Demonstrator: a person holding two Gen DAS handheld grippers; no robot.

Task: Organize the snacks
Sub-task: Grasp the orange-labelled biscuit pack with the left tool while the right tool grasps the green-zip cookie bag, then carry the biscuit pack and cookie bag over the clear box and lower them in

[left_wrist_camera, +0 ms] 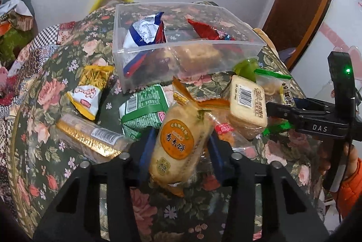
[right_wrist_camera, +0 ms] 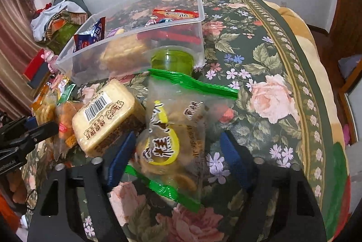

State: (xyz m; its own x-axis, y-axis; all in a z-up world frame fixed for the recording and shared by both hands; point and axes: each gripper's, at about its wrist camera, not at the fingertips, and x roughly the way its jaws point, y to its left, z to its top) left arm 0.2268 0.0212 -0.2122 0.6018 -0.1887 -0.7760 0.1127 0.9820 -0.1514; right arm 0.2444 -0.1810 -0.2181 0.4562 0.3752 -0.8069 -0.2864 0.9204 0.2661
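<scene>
The left gripper (left_wrist_camera: 181,147) had its blue fingers (left_wrist_camera: 147,149) closed on a rice-cracker pack (left_wrist_camera: 178,147) with an orange label, held above the floral tabletop (left_wrist_camera: 45,92). The right gripper (right_wrist_camera: 178,153) kept its fingers (right_wrist_camera: 233,158) wide around a green-edged clear snack bag (right_wrist_camera: 178,129) lying on the tabletop, not touching it. Just beyond stood the clear plastic bin (left_wrist_camera: 135,65), already holding several wrapped snacks. A barcoded cake pack (right_wrist_camera: 106,115) lay beside the bag, and a green jelly cup (right_wrist_camera: 172,61) rested against the bin.
</scene>
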